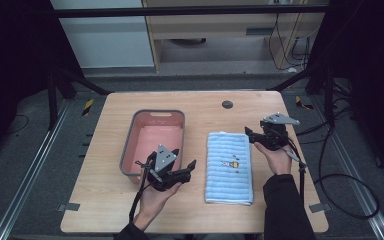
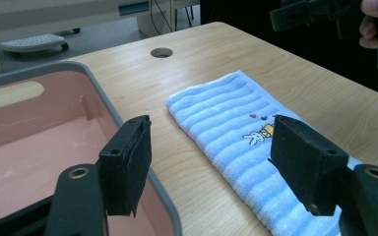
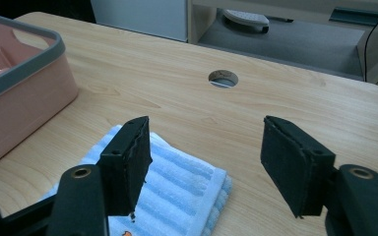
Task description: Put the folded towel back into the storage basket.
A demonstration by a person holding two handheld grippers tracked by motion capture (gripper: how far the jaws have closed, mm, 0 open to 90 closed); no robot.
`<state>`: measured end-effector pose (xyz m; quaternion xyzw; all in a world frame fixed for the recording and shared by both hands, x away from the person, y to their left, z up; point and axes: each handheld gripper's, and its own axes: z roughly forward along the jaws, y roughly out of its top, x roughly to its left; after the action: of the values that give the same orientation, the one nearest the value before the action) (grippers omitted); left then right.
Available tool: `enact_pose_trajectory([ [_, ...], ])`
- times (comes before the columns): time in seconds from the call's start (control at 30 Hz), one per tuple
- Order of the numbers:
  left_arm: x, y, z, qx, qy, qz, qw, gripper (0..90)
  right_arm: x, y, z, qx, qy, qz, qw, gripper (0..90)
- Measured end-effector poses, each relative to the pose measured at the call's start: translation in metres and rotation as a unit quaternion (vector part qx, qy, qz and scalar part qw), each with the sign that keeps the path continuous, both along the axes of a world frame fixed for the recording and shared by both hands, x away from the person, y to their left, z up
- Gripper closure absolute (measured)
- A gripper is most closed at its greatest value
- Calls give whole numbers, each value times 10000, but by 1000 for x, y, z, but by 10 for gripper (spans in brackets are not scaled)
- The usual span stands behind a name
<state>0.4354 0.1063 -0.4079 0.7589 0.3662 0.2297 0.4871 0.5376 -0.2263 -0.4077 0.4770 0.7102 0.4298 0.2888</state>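
A folded light-blue striped towel point(image 1: 229, 167) with a small cartoon print lies on the wooden table right of centre. A pink basin point(image 1: 130, 145) with a grey rim stands to its left, with nothing showing inside it. My left gripper point(image 1: 185, 157) hovers open between the basin's near right corner and the towel, nothing between its jaws. In the left gripper view its jaws point(image 2: 210, 123) frame the towel point(image 2: 216, 113) and the basin rim point(image 2: 103, 98). My right gripper point(image 1: 249, 135) is open over the towel's far right corner point(image 3: 177, 182), holding nothing.
A round cable hole point(image 1: 227, 104) sits in the table near its far edge. Bare wood surrounds the towel and basin. Cables trail from both grippers, and one loops on the floor at the right. Dark frame bars and a cabinet stand beyond the table.
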Motion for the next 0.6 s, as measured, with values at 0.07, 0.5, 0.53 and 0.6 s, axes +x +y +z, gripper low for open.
enact_pose_trajectory([
  [0.07, 0, -3, -2, 15, 9, -20, 10000, 316, 1, 0, -1, 23, 26, -19, 10000, 362],
  [0.5, -2, -32, -28, 227, 217, -218, 9993, 335, 12, -2, -17, -66, 189, -85, 9998, 387],
  [0.53, -2, -33, -30, 251, 240, -236, 9991, 336, 13, -2, -18, -80, 196, -77, 9997, 387],
  [0.6, -3, -36, -33, 284, 262, -244, 9990, 338, 14, -1, -20, -97, 217, -71, 9997, 388],
])
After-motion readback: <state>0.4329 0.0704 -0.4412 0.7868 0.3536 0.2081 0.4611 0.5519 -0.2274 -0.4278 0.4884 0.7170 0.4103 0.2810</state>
